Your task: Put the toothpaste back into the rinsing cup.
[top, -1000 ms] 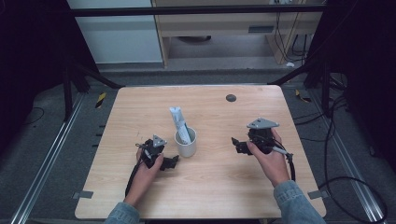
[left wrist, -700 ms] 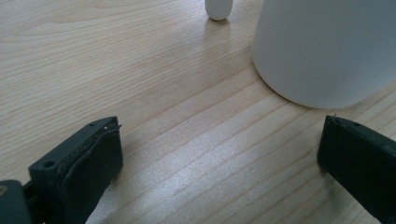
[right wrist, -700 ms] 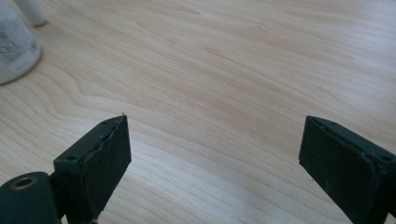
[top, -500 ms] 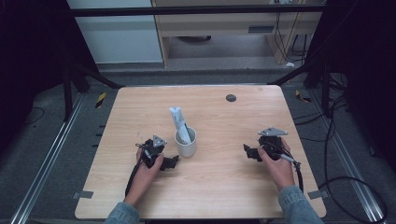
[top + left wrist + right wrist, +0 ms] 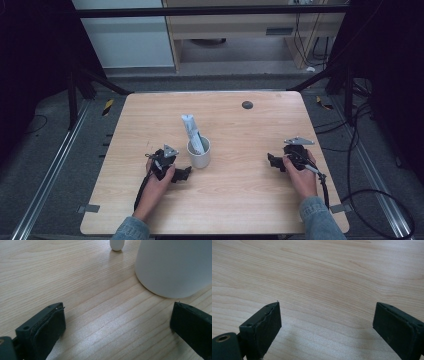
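Observation:
A white cup (image 5: 199, 153) stands near the middle of the wooden table (image 5: 240, 125), with a white tube (image 5: 190, 129) leaning out of it to the back left. My left gripper (image 5: 184, 174) rests on the table just left of the cup, open and holding nothing. In the left gripper view the cup (image 5: 172, 267) is close ahead at the upper right, its handle (image 5: 117, 244) at the top edge. My right gripper (image 5: 272, 161) lies low on the table at the right, open over bare wood, with nothing between its fingers (image 5: 263, 327).
A small dark round disc (image 5: 247, 105) lies near the table's far edge. Dark stands and cables surround the table; a cabinet stands behind it. Bare wood lies between the cup and the right gripper.
My right gripper has moved right and toward the near edge, down onto the table. The left gripper, cup and tube have stayed put.

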Motion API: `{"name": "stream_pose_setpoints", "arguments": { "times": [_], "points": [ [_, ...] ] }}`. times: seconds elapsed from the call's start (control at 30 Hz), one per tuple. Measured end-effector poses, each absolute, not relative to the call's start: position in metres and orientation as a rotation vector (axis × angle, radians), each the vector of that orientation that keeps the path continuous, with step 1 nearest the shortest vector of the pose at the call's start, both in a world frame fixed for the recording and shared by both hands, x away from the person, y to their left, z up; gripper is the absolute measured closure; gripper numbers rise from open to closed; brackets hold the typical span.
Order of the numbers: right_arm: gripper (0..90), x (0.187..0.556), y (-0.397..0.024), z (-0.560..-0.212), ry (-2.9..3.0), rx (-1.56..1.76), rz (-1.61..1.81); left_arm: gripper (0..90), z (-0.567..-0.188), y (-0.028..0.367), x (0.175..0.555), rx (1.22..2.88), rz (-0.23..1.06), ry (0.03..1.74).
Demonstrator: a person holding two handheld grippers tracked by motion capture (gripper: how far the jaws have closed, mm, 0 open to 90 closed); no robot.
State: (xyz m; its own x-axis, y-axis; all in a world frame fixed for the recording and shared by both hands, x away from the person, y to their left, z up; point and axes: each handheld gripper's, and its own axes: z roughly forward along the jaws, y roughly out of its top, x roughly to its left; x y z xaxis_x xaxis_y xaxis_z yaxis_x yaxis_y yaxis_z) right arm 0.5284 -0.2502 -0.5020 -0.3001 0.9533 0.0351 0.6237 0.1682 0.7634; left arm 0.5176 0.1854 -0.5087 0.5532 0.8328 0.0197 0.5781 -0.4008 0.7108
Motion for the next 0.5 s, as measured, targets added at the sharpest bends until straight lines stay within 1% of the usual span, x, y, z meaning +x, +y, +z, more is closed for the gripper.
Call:
{"name": "stream_pose_setpoints", "arguments": {
  "times": [0.17,0.2,0.3,0.4,0.5],
  "points": [
    [7.7,0.5315,-0.2497,-0.5093,1.989,1.508,0.959,0.0,-0.5087,0.1854,0.5176,2.126,0.496,1.129],
    [6.2,0.5335,-0.2491,-0.5107,2.002,1.511,0.939,0.0,-0.5087,0.1853,0.5176,2.126,0.496,1.129],
    [5.8,0.5341,-0.2467,-0.5107,2.006,1.508,0.914,0.0,-0.5087,0.1854,0.5176,2.126,0.496,1.129],
    [2.6,0.5344,-0.2419,-0.5116,2.014,1.502,0.871,0.0,-0.5087,0.1853,0.5175,2.126,0.496,1.129],
    [2.2,0.5355,-0.2411,-0.5116,1.98,1.539,0.853,0.0,-0.509,0.185,0.5174,2.121,0.495,1.131]
  ]
}}
